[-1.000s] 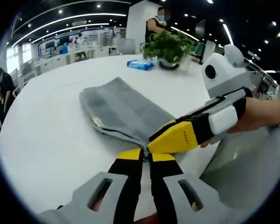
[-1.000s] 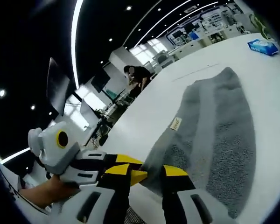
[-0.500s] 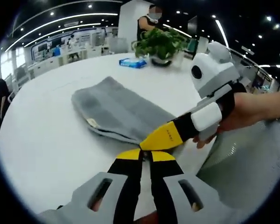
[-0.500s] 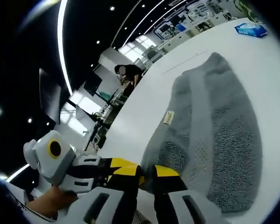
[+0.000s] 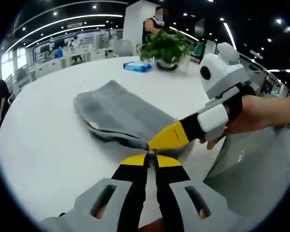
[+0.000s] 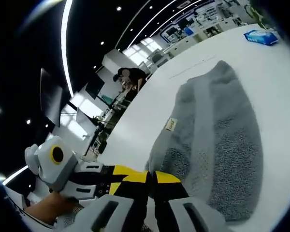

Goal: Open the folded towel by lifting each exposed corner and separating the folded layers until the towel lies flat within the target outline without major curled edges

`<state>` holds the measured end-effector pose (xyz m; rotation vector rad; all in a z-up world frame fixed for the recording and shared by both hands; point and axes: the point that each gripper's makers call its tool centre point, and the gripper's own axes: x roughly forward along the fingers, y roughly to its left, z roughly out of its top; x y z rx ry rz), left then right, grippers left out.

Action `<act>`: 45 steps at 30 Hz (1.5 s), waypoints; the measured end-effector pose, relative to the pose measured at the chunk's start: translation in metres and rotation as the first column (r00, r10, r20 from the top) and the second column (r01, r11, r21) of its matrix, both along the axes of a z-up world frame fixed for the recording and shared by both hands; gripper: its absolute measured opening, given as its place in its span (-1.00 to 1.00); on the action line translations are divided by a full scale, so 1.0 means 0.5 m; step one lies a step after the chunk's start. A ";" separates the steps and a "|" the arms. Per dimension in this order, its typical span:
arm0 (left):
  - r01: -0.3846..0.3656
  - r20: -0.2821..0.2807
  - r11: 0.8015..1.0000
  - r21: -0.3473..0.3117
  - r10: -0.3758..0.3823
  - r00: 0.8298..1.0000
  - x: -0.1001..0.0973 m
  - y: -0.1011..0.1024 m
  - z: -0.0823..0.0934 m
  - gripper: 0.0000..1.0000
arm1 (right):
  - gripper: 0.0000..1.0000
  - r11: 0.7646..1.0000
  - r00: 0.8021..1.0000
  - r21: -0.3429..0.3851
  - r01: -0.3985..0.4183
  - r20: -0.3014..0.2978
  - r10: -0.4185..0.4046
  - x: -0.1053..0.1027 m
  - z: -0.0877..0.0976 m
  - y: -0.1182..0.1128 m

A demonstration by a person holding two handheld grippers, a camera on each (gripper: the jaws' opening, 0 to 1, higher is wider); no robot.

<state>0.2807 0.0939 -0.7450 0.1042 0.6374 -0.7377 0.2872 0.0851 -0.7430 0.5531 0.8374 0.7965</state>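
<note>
Both tongs meet at the near corner of the folded grey towel [image 5: 121,113]. Left tongs [image 5: 150,157] are closed, jaws pressed together, with the tip at the towel's near edge; I judge that they pinch a layer there, but the cloth between the jaws is hidden. Right tongs [image 5: 160,141] come in from the right side and lie closed over the same corner, touching the tip of the left ones. In the right gripper view the right tongs [image 6: 152,180] are also shut on the towel corner, and the left tongs reach in beside them.

Compared with one second ago, the jaws of the right tongs have come together on the cloth, and the corner looks a little raised from the white worktop [image 5: 43,140]. This suggests that the grasp is made and the separating of layers can begin; the towel is still folded.

Ahead of the tongs the worktop is free on the left of the towel. Far beyond it stand a blue packet [image 5: 137,66] and a potted plant [image 5: 167,48], well apart. The worktop edge is near on the right.
</note>
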 end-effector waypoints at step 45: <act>0.129 -0.002 0.982 0.135 -0.130 0.991 -0.003 -0.047 -0.068 -0.82 | -1.00 0.986 0.993 -0.119 0.120 0.014 -0.120 0.063 0.016 -0.190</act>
